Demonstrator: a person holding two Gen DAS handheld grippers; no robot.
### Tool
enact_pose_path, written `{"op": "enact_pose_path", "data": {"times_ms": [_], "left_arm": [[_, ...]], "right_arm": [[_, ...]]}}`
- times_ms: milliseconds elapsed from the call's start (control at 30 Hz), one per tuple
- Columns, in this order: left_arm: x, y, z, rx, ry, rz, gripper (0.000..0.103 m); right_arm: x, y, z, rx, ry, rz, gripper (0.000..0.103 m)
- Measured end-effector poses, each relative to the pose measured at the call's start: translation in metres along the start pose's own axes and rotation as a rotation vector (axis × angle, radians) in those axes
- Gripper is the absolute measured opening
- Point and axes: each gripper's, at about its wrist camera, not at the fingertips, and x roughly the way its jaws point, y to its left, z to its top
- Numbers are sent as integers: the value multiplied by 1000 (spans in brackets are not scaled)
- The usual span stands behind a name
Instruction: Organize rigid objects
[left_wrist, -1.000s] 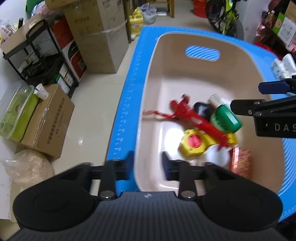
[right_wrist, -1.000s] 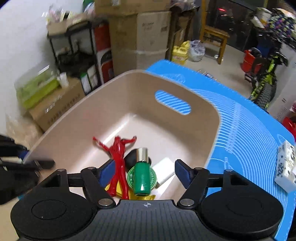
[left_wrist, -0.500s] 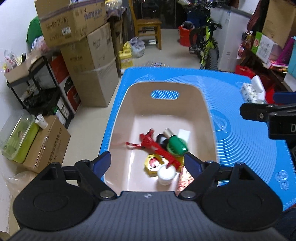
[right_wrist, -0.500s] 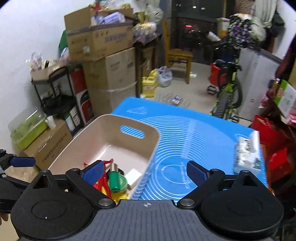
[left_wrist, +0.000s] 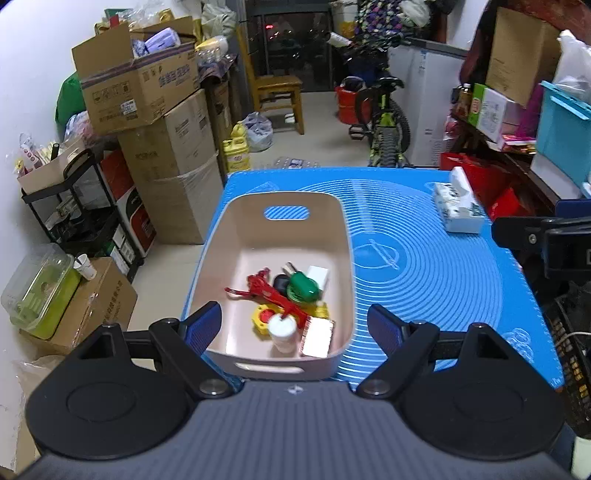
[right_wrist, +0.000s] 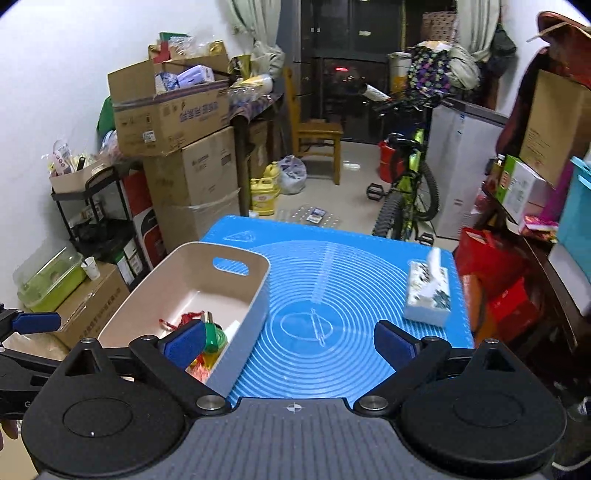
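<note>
A blue mat (left_wrist: 424, 266) is spread over the table, in a room crowded with cardboard boxes (left_wrist: 162, 122), a wooden chair (left_wrist: 275, 88) and a bicycle (left_wrist: 384, 122). A pink bin (left_wrist: 275, 218) is placed on the mat's left part, its long side running away from the cameras. Small things are piled inside the bin's near end; a red toy figure (left_wrist: 269, 291) is laid slanting across them. A tissue box (left_wrist: 458, 208) is set well to the bin's right. The left gripper (left_wrist: 293, 326) and right gripper (right_wrist: 290, 345) are both held spread wide, with nothing pinched.

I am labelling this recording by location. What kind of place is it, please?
Probably a cluttered storage room in a home: stacked cardboard boxes along the wall, a parked bicycle, and a wooden chair near a dark doorway.
</note>
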Motion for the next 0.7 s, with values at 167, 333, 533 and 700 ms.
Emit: {"op": "enact_pose_path", "data": {"times_ms": [167,333,533,700], "left_arm": [[-13,-16,-20,7,-27,-8,86],[-19,-30,-39,1,-44,-1,86],[-24,-39,-61,9,-53,9,86],[-24,-44,-79,5,-65,21,86]], "right_arm": [[-23,-8,-31,6,-19,-33,97],[-38,-17,-59,19,-32,-44,97],[-48,-26,-87,35,-43,-40,97],[-51,-31,-112,23,-53,-29,97]]}}
